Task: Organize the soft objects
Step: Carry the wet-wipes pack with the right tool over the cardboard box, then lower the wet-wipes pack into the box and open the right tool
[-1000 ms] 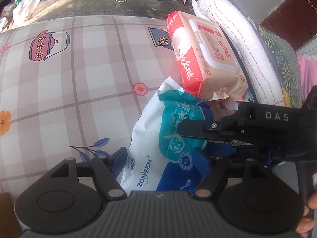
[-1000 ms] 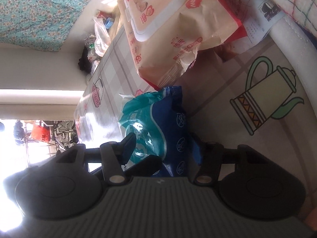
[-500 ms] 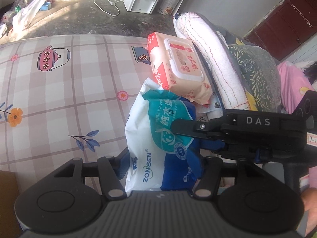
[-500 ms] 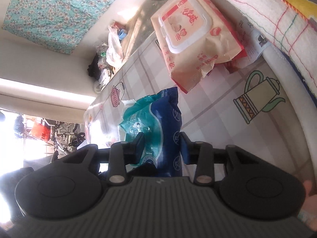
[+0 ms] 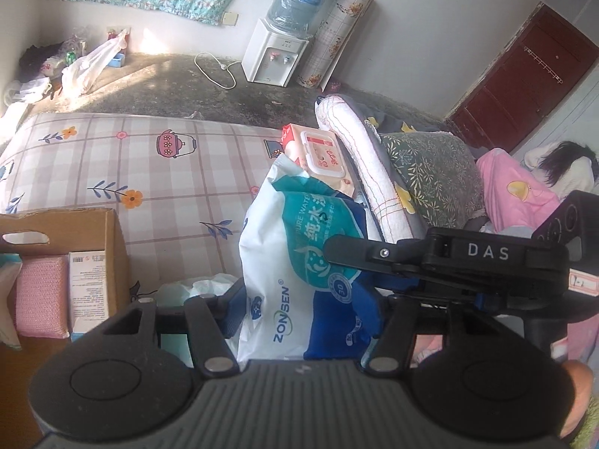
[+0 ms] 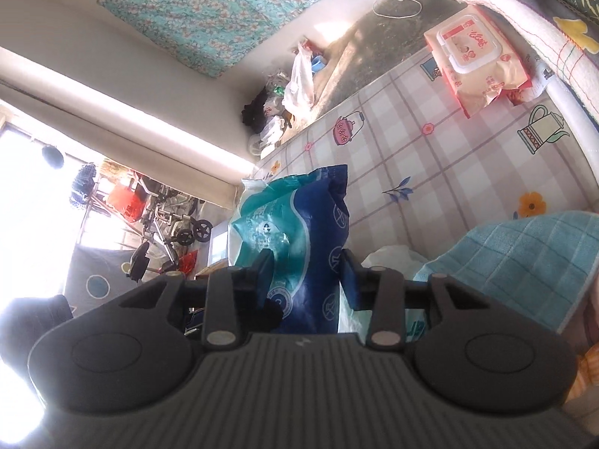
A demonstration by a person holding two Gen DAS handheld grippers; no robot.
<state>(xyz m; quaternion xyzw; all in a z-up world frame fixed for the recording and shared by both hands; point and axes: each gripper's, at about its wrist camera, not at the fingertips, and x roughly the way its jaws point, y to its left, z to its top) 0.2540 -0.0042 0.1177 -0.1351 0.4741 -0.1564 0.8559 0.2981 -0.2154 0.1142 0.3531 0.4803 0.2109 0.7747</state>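
- left wrist view: the left gripper (image 5: pixel 303 310) clamps the bottom end of the soft white, teal and blue plastic wipes pack (image 5: pixel 299 258), held above the plaid flower-print bed sheet (image 5: pixel 149 164). the pack's long axis runs straight ahead, away from the camera. the right gripper (image 5: pixel 348 254) reaches in from the right and pinches the pack's side. the open brown cardboard box (image 5: pixel 108 258) lies low to the left, nearer the left gripper.
- right wrist view: the right gripper's jaws squeeze the pack's blue edge (image 6: pixel 322 247); the pack points forward toward the far pink lidded wipes pack (image 6: pixel 475 60).
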